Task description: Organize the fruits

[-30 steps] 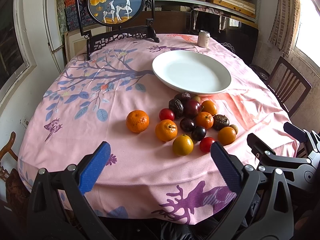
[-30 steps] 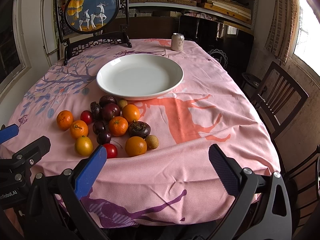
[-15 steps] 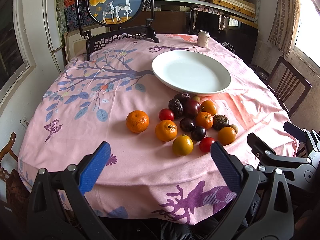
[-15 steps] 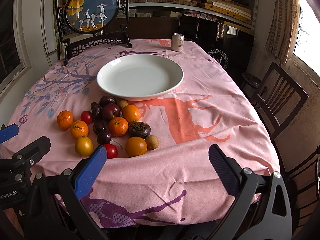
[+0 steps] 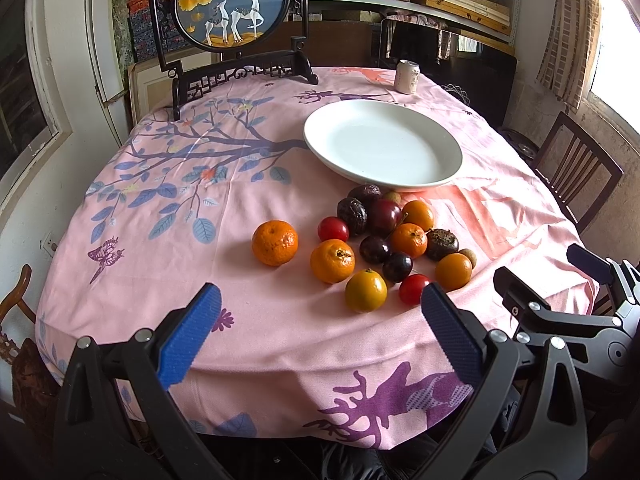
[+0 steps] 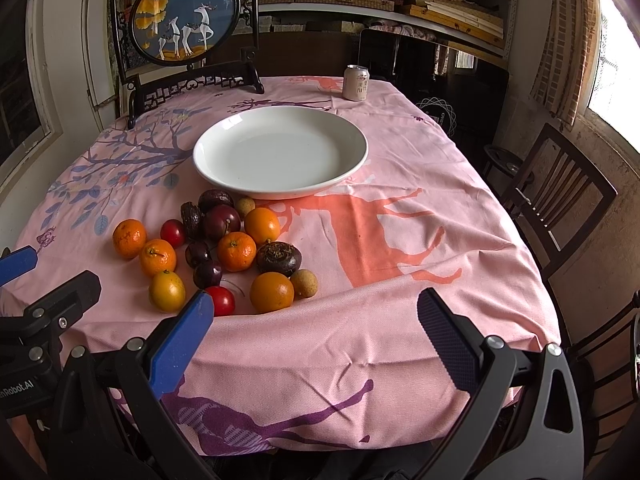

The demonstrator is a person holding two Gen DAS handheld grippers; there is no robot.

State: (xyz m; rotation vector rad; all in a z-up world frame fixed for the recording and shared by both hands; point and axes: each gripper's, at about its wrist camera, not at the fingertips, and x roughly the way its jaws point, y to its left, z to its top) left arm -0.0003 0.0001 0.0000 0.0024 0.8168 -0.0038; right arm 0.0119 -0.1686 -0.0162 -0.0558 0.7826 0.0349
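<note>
Several fruits lie in a cluster on the pink tablecloth in front of an empty white plate point(image 5: 382, 148), which also shows in the right wrist view point(image 6: 280, 152). One orange point(image 5: 275, 242) sits apart at the left, also visible in the right wrist view point(image 6: 129, 238). There are more oranges point(image 6: 272, 292), red tomatoes point(image 6: 221, 300), dark plums point(image 6: 222, 220), a wrinkled passion fruit point(image 5: 352, 216) and a small longan point(image 6: 304, 283). My left gripper point(image 5: 320, 332) is open and empty at the table's near edge. My right gripper point(image 6: 316, 332) is open and empty, right of the fruits.
A drink can point(image 6: 356, 82) stands at the far side of the table. A framed round deer screen point(image 5: 232, 4) stands at the far left. A wooden chair point(image 6: 560, 200) is at the right. Shelves line the back wall.
</note>
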